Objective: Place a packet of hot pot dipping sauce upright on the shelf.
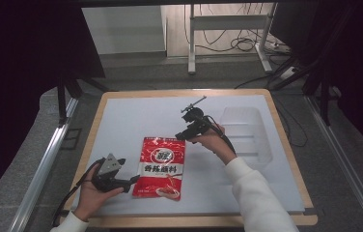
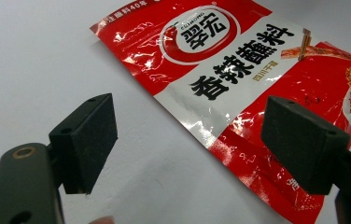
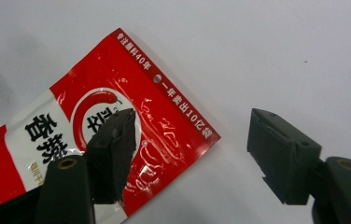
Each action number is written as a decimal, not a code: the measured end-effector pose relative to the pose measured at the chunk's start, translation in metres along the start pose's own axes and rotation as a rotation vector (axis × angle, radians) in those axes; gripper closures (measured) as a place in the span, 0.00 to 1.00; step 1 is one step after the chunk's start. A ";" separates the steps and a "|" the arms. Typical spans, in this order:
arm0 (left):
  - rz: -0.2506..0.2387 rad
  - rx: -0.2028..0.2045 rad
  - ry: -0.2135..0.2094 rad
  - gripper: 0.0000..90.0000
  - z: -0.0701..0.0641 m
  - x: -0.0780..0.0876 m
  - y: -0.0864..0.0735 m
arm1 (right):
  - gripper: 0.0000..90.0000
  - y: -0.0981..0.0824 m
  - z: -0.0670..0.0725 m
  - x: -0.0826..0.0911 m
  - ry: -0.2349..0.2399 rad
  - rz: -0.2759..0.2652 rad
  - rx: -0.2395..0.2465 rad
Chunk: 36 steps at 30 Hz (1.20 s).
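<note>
Red seasoning packet [image 1: 161,167] flat at centre-bottom of white table [image 1: 136,116]. Left gripper [image 1: 133,179] at packet's lower-left edge, jaws wide apart, gripping nothing. Right gripper [image 1: 180,136] over packet's top-right corner, also wide, empty. Clear tray [image 1: 247,130] centre-right, faint, hard to make out. Packet cut off in both gripper views.

1. The red sauce packet [image 2: 239,79] bears "翠宏" in red inside a white oval, with small "CUIHONG" arched above it.
2. Below that oval, a white band carries large black "香辣蘸料".
3. Beside the packet's hang hole, along the top edge [image 3: 164,81], white print reads "专注蘸料40年" and "一年卖出10亿袋".
</note>
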<state>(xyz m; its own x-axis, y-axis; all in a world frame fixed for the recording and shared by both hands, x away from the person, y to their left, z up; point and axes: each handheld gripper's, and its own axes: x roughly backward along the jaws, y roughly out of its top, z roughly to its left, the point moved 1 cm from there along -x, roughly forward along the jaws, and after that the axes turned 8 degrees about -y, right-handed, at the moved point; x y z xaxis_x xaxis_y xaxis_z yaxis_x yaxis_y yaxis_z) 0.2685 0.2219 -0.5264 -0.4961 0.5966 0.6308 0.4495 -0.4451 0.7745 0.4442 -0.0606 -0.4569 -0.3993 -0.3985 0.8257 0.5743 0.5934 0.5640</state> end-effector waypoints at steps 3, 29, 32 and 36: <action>0.002 -0.001 0.001 0.20 0.000 0.000 0.000 | 0.39 0.000 -0.001 -0.006 0.005 0.016 -0.001; 0.015 -0.010 -0.005 0.20 0.000 -0.005 -0.001 | 0.54 0.005 -0.013 -0.058 0.035 0.189 -0.022; 0.018 -0.012 -0.004 0.20 0.000 -0.005 -0.001 | 0.57 0.004 -0.016 -0.060 0.042 0.204 -0.017; 0.022 -0.014 -0.006 0.20 0.000 -0.006 -0.001 | 0.62 0.002 -0.017 -0.062 0.063 0.215 -0.028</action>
<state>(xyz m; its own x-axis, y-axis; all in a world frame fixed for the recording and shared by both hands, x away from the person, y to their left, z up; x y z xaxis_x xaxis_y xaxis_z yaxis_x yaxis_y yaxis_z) 0.2706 0.2188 -0.5308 -0.4818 0.5906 0.6473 0.4494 -0.4676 0.7612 0.4821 -0.0466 -0.5068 -0.2212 -0.3083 0.9252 0.6612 0.6500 0.3747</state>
